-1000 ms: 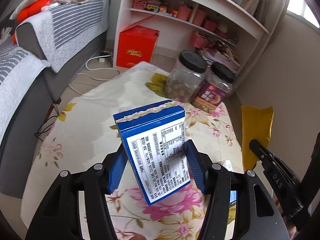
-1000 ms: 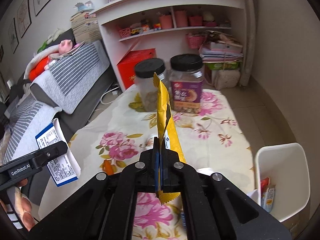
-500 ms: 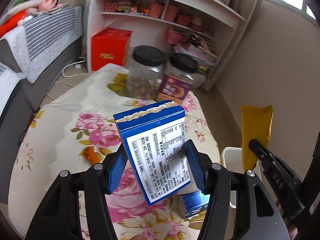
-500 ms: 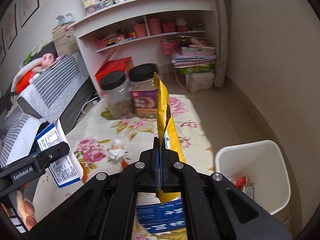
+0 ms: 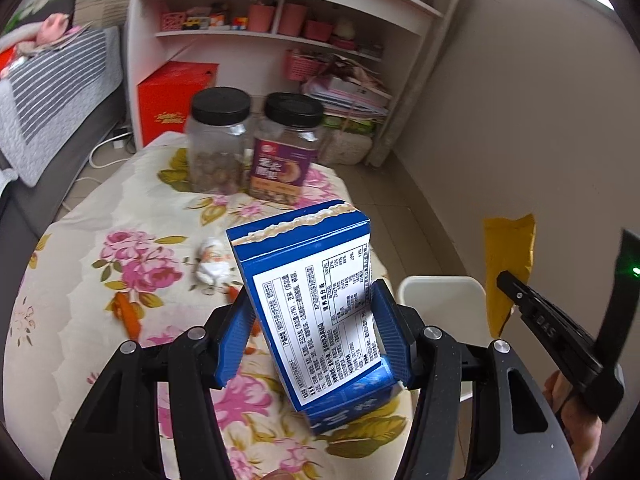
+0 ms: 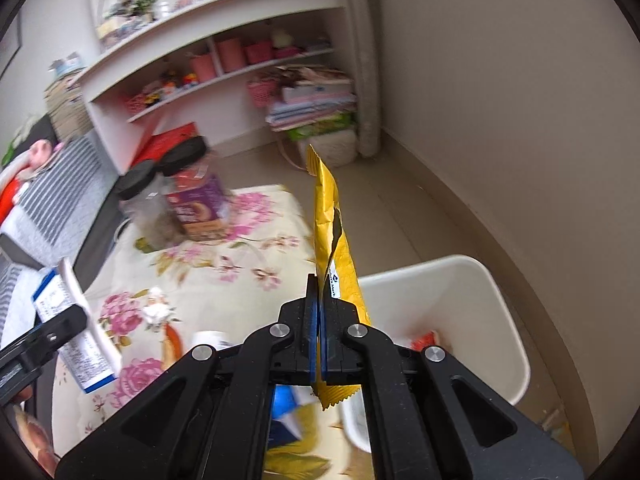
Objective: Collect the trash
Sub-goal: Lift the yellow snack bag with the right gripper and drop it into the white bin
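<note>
right gripper (image 6: 320, 320) clamped flat on yellow wrapper (image 6: 332, 232), wrapper standing upright, right at the near rim of the white bin (image 6: 472, 280). left gripper (image 5: 312, 332) squeezes blue box (image 5: 316, 304) over the table, bin beyond to its right. right hand nearer, looks first to drop.

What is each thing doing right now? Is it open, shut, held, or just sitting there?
Left gripper: shut on blue box.
Blue box: held, top torn open.
Right gripper: shut on yellow wrapper.
Yellow wrapper: held, upright.
White bin: open, trash inside.
Two jars: lids on, standing.
</note>
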`<state>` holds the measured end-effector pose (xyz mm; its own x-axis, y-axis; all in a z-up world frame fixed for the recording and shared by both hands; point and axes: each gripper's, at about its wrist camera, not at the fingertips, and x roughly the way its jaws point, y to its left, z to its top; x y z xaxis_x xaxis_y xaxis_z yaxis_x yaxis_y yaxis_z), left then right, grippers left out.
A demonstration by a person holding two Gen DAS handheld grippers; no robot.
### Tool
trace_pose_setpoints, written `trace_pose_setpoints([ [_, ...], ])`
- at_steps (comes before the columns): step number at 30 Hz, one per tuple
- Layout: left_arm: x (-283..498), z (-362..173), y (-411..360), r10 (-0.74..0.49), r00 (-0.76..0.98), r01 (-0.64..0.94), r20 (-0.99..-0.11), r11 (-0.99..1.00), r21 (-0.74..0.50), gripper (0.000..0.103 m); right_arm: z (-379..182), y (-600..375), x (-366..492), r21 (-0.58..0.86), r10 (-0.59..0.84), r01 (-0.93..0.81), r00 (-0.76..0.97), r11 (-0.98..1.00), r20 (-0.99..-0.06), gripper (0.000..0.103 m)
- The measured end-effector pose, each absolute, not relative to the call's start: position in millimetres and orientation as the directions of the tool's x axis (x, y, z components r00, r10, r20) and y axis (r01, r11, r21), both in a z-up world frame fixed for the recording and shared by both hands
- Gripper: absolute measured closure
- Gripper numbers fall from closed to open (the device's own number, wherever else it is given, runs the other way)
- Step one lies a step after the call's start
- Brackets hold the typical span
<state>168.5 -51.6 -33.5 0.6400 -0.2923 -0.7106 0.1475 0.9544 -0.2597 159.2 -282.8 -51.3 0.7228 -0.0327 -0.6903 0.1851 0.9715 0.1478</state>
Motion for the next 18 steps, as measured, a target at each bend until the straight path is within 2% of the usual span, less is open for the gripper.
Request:
trace_pose_setpoints([
  [7,163.4,-35.4,-99.1,-0.334,0.621,0.224,-0.709,0.943,-0.247,0.046,-62.3,-340.1,150.2,0.174,-0.072,0.282,0.688,0.944,-0.722,0.102],
  [8,162.8,-35.8,-108.9,-0.341,0.618,0.239,-0.708,0.94,-0.244,0.046,-62.5,-346.3,148.7,0.178,-0.075,0.292,0.685,0.94,-0.725,0.099],
  [10,161.8,-36.6,-125.4,-0.352,0.612,0.263,-0.708,0.935,-0.237,0.046,-62.6,-362.3,142.4,0.181,-0.106,0.336,0.681,0.924,-0.725,0.085],
  [11,161.0,-37.2,-135.5,-0.356,0.61,0.279,-0.708,0.933,-0.229,0.046,-61.8,-371.2,138.1,0.184,-0.122,0.358,0.682,0.916,-0.721,0.069],
  [12,160.0,-37.9,-143.2,-0.358,0.609,0.292,-0.707,0.931,-0.22,0.046,-61.1,-376.9,134.4,0.188,-0.135,0.375,0.686,0.908,-0.715,0.06],
  [18,158.9,-48.0,-190.7,-0.388,0.575,0.335,-0.72,0.915,-0.225,0.046,-56.8,-416.2,114.9,0.207,-0.212,0.471,0.69,0.858,-0.693,0.051],
])
